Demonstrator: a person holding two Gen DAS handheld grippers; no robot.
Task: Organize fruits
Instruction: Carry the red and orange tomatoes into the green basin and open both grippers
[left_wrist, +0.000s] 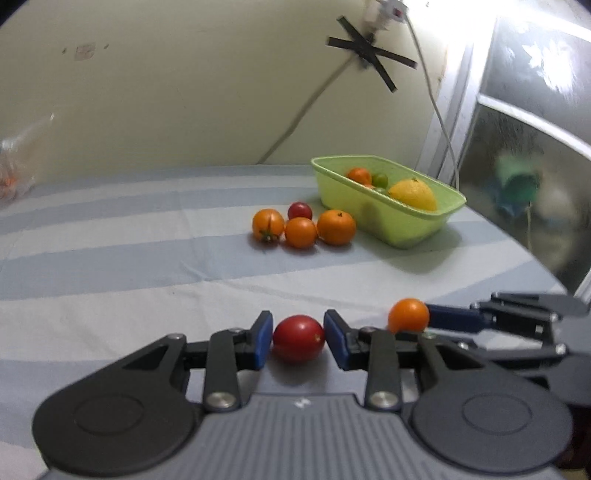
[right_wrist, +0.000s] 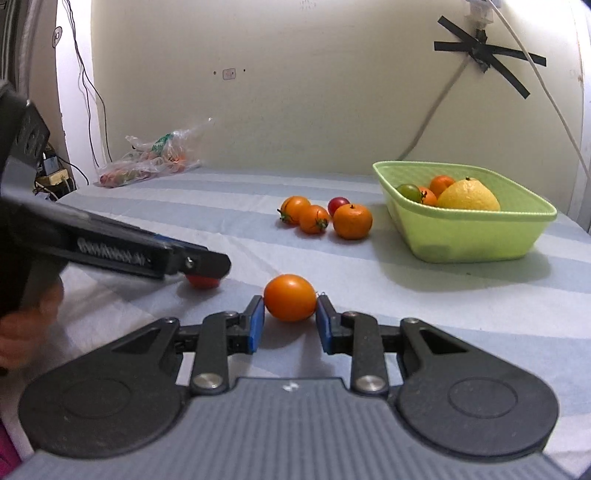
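Observation:
My left gripper (left_wrist: 298, 338) is shut on a red tomato (left_wrist: 298, 338) low over the striped cloth. My right gripper (right_wrist: 290, 314) is shut on an orange tomato (right_wrist: 290, 297); it also shows in the left wrist view (left_wrist: 408, 315). The red tomato shows under the left gripper in the right wrist view (right_wrist: 202, 282). A green basket (right_wrist: 517, 218) at the right holds a yellow citrus (right_wrist: 468, 195), orange fruits and a green tomato (right_wrist: 408, 191). Beside it lie a mandarin (right_wrist: 352, 220), two orange tomatoes (right_wrist: 313, 219) and a small red tomato (right_wrist: 337, 202).
A clear plastic bag of produce (right_wrist: 155, 158) lies at the back left by the wall. Cables hang on the wall, taped with black tape (right_wrist: 487, 55). A window frame (left_wrist: 517, 122) stands right of the basket. The cloth's right edge runs close behind the basket.

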